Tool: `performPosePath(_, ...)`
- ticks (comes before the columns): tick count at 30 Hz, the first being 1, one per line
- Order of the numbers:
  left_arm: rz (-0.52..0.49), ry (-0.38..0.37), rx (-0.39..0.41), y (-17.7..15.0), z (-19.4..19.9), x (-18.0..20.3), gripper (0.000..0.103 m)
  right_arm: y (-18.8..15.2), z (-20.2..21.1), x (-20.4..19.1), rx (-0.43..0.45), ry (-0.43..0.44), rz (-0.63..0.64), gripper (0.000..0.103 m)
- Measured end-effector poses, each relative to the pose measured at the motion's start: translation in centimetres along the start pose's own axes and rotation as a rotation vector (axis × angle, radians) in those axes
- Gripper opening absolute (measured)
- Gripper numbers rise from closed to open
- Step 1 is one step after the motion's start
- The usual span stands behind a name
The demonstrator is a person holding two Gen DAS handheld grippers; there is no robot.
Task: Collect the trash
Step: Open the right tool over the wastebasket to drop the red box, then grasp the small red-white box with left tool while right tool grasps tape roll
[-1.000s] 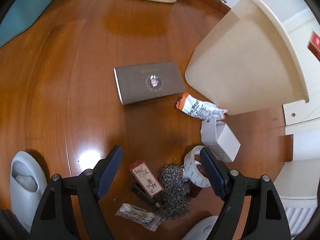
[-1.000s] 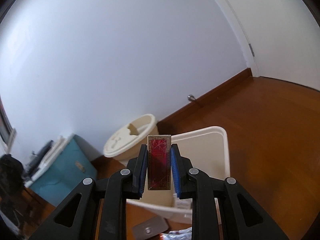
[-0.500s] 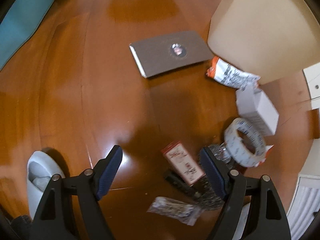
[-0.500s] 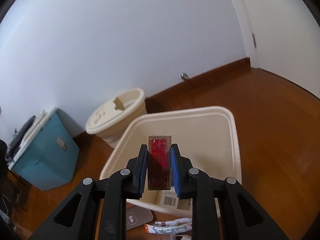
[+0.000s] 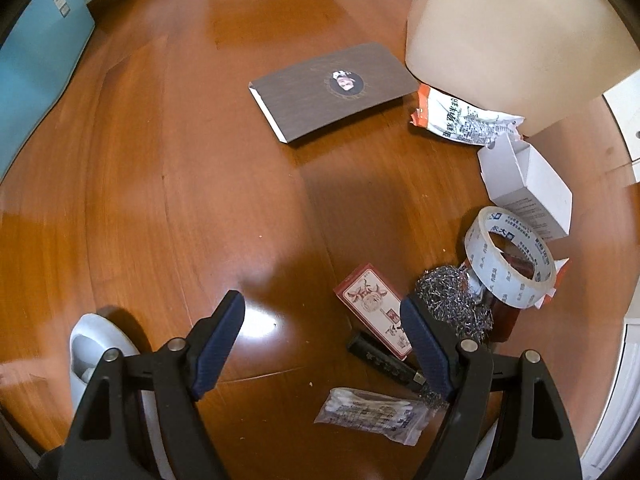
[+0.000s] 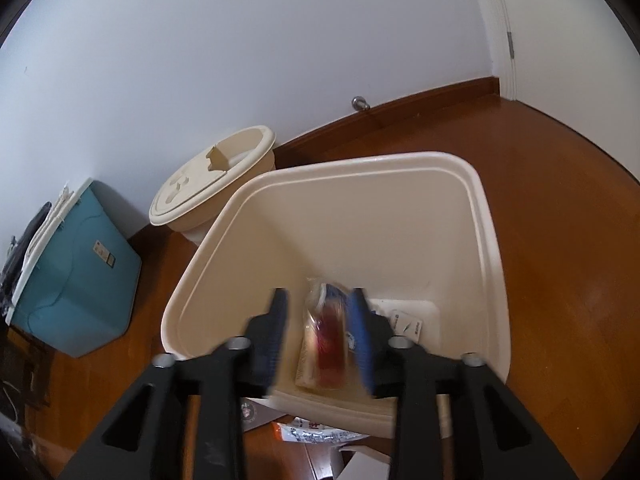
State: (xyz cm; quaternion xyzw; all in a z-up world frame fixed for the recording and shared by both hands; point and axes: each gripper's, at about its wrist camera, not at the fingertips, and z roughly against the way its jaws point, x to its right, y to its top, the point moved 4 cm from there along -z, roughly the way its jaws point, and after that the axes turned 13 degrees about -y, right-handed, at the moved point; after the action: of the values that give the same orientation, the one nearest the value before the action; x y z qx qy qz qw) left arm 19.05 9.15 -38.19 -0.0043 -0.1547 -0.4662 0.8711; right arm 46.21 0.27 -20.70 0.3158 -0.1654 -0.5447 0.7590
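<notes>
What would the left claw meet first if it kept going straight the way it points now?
Probably the bare wooden floor. The open left claw points down at it; the small red box lies just inside its right finger and might be grazed.

Shiny brown wood floor (image 5: 168,184). Smooth cream plastic bin (image 6: 360,216), scratchy metal scrubber (image 5: 452,296), glossy tape roll (image 5: 510,256). Matt white paper box (image 5: 528,188), crinkly plastic bag (image 5: 372,410).

One brown booklet (image 5: 330,90), one tape roll (image 5: 510,258), one white carton (image 5: 526,188), two red boxes (image 5: 374,310) (image 6: 326,344), one steel scourer (image 5: 450,300), two cream bins (image 6: 360,240) (image 6: 214,186), carton at three o'clock.
</notes>
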Motion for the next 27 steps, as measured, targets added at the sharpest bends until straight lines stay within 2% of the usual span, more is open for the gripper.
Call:
performPosePath(1, -0.002, -0.001, -0.001, 0.0, 0.0, 0.0, 0.080, 0.0, 0.3, 0.1, 0.016, -0.003, -0.001, 0.064)
performPosePath(2, -0.005, -0.001, -0.001, -0.1, 0.0, 0.1, 0.080, 0.0, 0.7, 0.1, 0.032, -0.004, -0.001, 0.066)
performPosePath(8, -0.015, 0.000, -0.009, -0.2, -0.1, 0.1, 0.080, -1.1, 5.6, 1.2, 0.154, 0.068, -0.026, 0.066)
performPosePath(13, -0.016, -0.002, -0.013, -0.4, -0.4, 0.2, 0.080, -5.8, 10.8, 2.2, 0.181, 0.124, -0.016, 0.066)
performPosePath(15, -0.015, 0.000, -0.019, -0.3, -0.8, 0.4, 0.080, -8.8, 11.5, 1.8, 0.151, 0.134, 0.012, 0.066)
performPosePath(17, -0.014, 0.003, -0.020, 0.0, -0.5, 0.3, 0.080, -12.4, 10.6, 0.9, 0.074, 0.139, 0.057, 0.066)
performPosePath(20, -0.007, 0.006, -0.020, 0.1, -0.4, 0.1, 0.080, -18.8, 6.6, -1.0, -0.063, 0.094, 0.193, 0.066)
performPosePath(22, 0.003, 0.009, -0.020, 0.2, -0.7, -0.1, 0.080, -22.3, 3.9, -2.0, -0.158, 0.094, 0.264, 0.065)
performPosePath(27, 0.039, 0.014, -0.048, -0.1, -1.4, -1.1, 0.080, -25.5, 0.9, -3.2, -0.227, 0.072, 0.336, 0.065)
